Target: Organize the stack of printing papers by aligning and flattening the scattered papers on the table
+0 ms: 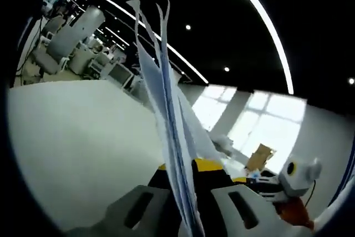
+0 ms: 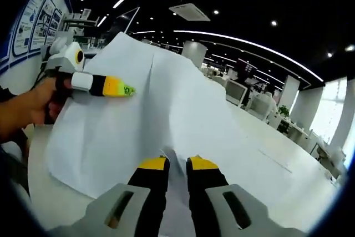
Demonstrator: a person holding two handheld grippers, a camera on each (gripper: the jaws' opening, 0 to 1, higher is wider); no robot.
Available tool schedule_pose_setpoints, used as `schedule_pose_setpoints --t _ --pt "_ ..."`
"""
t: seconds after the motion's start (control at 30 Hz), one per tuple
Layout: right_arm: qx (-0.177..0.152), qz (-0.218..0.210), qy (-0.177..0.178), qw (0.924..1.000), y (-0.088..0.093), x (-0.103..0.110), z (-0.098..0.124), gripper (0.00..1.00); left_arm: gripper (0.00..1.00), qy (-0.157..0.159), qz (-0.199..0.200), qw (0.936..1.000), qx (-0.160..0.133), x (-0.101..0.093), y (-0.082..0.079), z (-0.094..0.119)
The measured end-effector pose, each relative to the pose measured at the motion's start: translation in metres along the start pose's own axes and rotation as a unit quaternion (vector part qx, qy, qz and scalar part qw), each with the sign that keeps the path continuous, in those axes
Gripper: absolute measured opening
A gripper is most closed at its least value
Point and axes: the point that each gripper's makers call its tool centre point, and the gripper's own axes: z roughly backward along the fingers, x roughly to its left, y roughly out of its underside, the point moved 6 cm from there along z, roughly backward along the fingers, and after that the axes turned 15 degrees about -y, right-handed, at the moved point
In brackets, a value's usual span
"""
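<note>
both grippers hold the papers [image 2: 183, 120] lifted off the white table [image 1: 77, 148]. the left gripper [image 1: 186, 190] is clamped on the sheets' edge, which stand up edge-on between its jaws. the right gripper [image 2: 176, 166] pinches the near edge (the sheets sag and crease between them), a hand [image 2: 33, 106] behind the other gripper.

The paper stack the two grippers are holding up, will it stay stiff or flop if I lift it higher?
The paper stack will probably flop: it already bends and creases between the left gripper and the right gripper. Its sheets fan apart, so they may slip.
</note>
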Motion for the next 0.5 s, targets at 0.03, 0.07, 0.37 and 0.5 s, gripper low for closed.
schedule_pose_setpoints --t 0.03,0.07,0.37,0.5 --pt "0.000 0.002 0.000 1.0000 0.000 0.001 0.000 0.09 0.09 0.002 0.006 1.0000 0.000 -0.001 0.000 0.000" --pt "0.003 0.003 -0.001 1.0000 0.000 0.002 -0.002 0.09 0.10 0.004 0.012 0.9999 0.002 -0.003 0.000 0.000" --pt "0.017 0.013 -0.016 0.9996 -0.001 0.014 -0.007 0.10 0.10 0.008 0.012 0.9999 -0.002 -0.019 0.008 0.002" --pt "0.026 0.022 -0.021 0.9992 0.000 0.005 -0.012 0.10 0.15 0.008 0.009 0.9999 -0.006 -0.024 0.011 0.002"
